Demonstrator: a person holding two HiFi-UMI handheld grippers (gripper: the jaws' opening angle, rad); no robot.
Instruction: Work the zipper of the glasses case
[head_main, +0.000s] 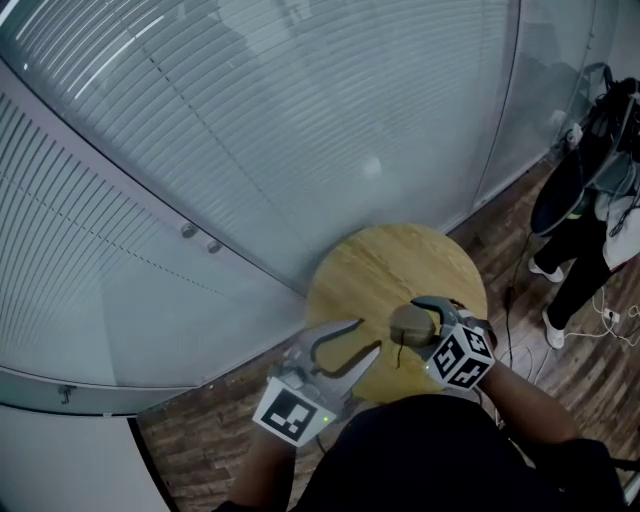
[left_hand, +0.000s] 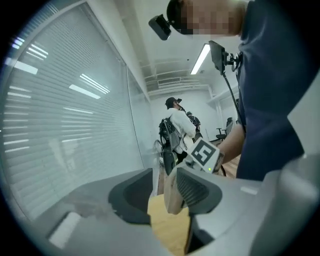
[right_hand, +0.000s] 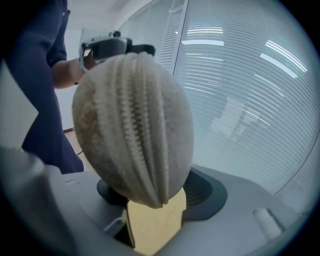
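The grey-brown fabric glasses case (head_main: 406, 323) stands over the near part of the round wooden table (head_main: 400, 260). My right gripper (head_main: 420, 318) is shut on it from the right. In the right gripper view the case (right_hand: 132, 130) fills the middle, end-on, with its zipper teeth (right_hand: 131, 117) running down the ridge between the pads. My left gripper (head_main: 368, 335) sits just left of the case with its jaws spread and nothing between them. In the left gripper view the case (left_hand: 172, 192) shows beyond the open jaws, under the right gripper's marker cube (left_hand: 204, 154).
A glass wall with blinds (head_main: 250, 130) curves behind the table. A person (head_main: 590, 200) stands on the wooden floor at the right, with cables (head_main: 600, 325) nearby. The table's near edge meets my body.
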